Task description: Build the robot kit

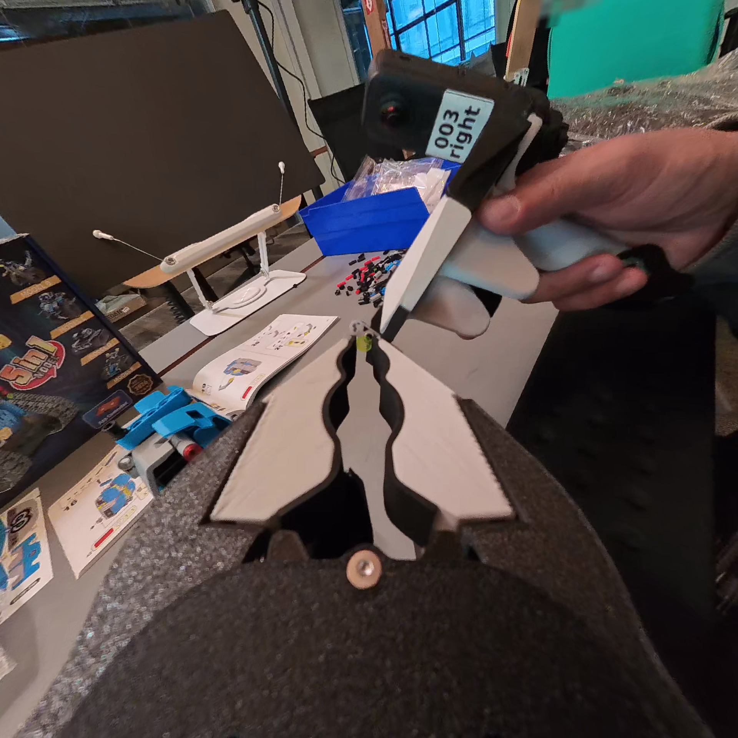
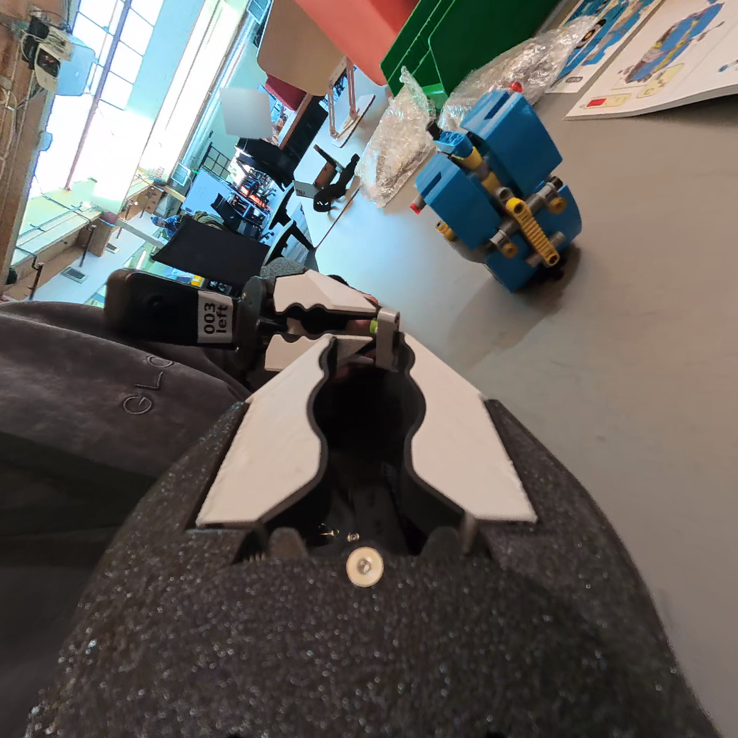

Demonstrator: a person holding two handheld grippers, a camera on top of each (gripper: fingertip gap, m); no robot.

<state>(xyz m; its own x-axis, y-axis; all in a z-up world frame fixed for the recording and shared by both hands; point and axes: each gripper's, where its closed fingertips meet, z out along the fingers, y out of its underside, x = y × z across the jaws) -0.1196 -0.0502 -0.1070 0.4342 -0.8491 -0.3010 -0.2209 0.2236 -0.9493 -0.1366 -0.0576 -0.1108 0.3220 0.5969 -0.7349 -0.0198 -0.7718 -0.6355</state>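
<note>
My left gripper (image 1: 364, 346) is shut on a small lime-green pin (image 1: 362, 342), held above the grey table (image 1: 459, 371). A small grey beam (image 1: 358, 327) sits on the pin's far end. In the right wrist view the beam (image 2: 386, 335) stands upright beside the pin (image 2: 373, 325) at the tips of the left gripper (image 2: 371, 328). My right gripper (image 2: 367, 342) has its jaws apart, and its right-hand finger lies against the beam. In the left wrist view a hand holds the right gripper (image 1: 385, 329), which comes in from the right, its tip at the beam.
A partly built blue brick model (image 2: 499, 199) stands on the table, also in the left wrist view (image 1: 175, 419). Open instruction booklets (image 1: 271, 359), loose small pieces (image 1: 367, 275), a blue bin (image 1: 367, 223), a toy box (image 1: 60, 359), a green bin (image 2: 459, 40) and plastic bags (image 2: 395, 151) lie around. Only a small space, under 4 cm, lies between the two pairs of fingers.
</note>
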